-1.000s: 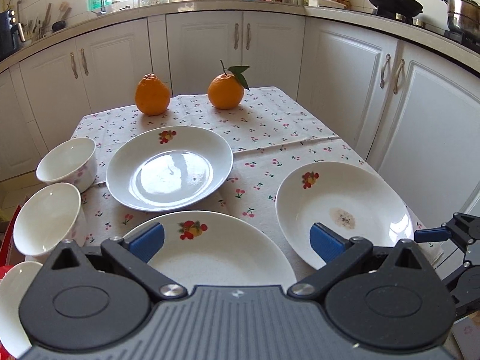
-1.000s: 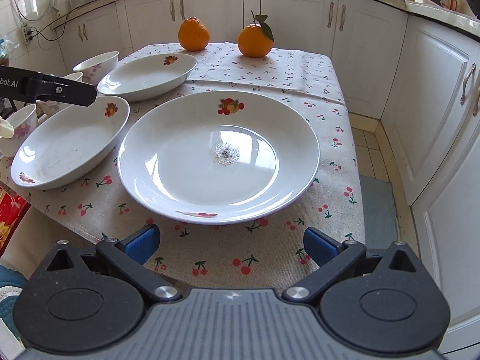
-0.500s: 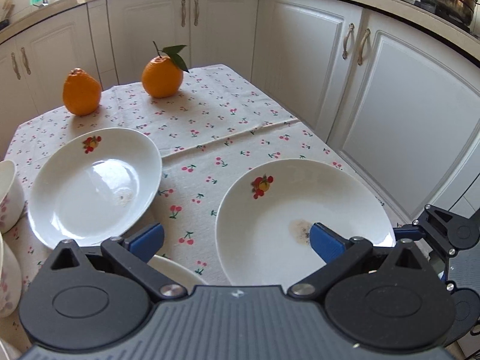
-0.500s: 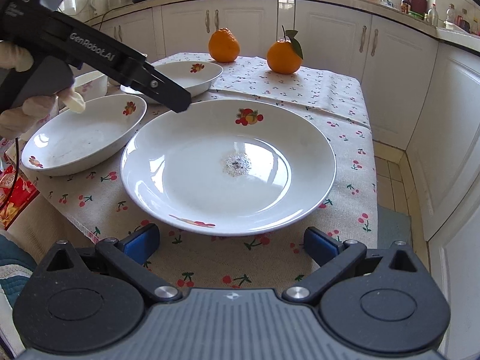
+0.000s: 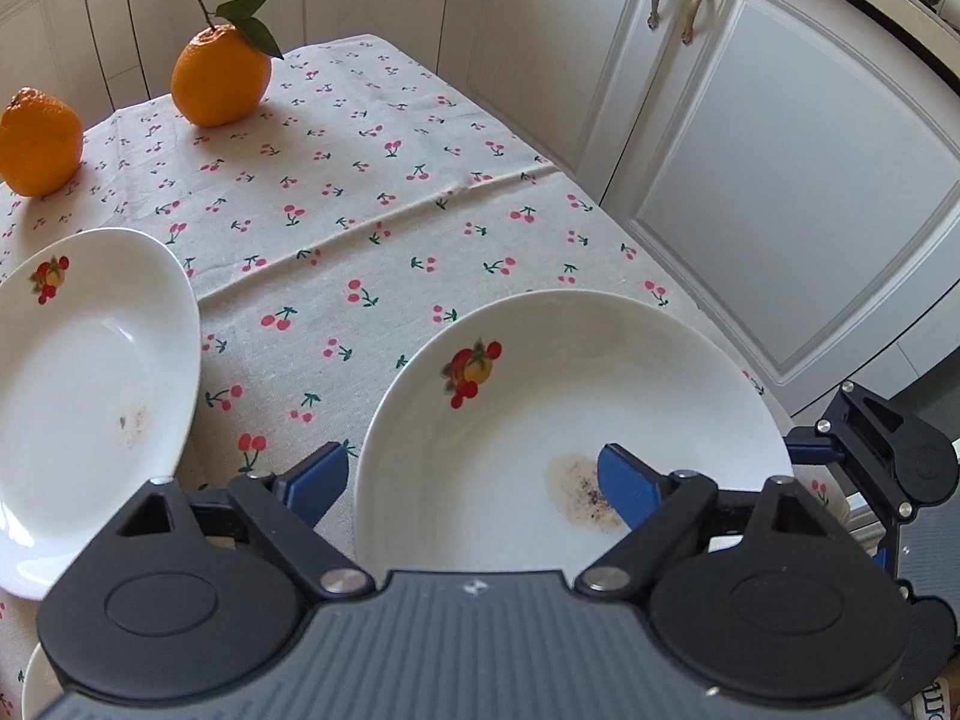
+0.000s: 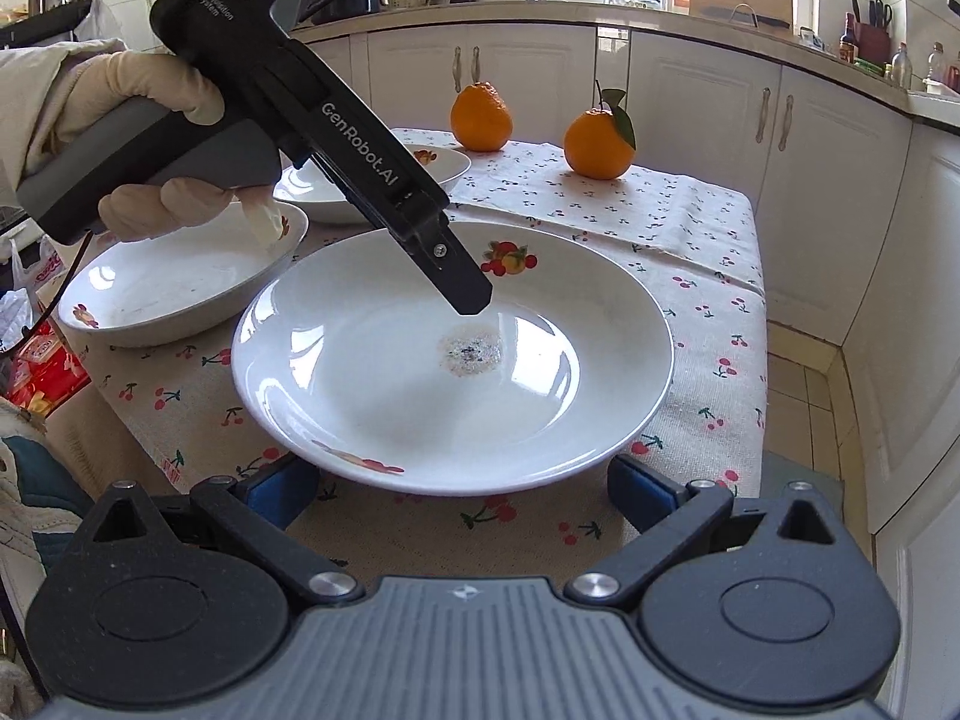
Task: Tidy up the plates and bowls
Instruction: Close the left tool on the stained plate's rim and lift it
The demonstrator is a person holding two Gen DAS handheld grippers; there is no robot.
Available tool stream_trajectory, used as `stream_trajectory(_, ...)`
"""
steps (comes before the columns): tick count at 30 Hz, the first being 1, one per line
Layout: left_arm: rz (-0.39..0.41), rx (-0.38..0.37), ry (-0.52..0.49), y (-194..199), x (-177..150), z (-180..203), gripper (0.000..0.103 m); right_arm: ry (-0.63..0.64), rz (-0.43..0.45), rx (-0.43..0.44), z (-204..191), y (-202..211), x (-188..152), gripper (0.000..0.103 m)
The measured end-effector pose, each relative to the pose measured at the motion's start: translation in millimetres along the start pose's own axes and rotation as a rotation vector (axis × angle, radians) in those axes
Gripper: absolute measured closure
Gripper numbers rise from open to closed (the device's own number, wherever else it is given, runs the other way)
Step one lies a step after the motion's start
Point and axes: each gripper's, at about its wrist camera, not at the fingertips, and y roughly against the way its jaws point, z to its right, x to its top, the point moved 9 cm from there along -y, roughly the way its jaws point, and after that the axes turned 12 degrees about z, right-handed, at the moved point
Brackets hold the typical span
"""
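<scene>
On tbl, stained plate (image 6: pixel 372 396) flat, upright.

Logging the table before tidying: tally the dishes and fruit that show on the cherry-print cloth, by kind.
White ceramic plates with fruit prints: 3
Round orange citrus fruits: 2
Total: 5
</scene>
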Motion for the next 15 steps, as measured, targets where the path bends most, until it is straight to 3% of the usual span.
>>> stream_trajectory(5, -0.033, -0.033, 0.005, -6.1, 1.9, 1.0, 0.023, 0.016, -0.006, 0.027, 0.6, -2.5, 0.3, 0.000)
stream_trajectory(15, -0.075, -0.060, 0.015, -11.0, 2.2, -0.6, 0.025, 0.033, -0.027, 0.058, -2.2, -4.4, 2.2, 0.000)
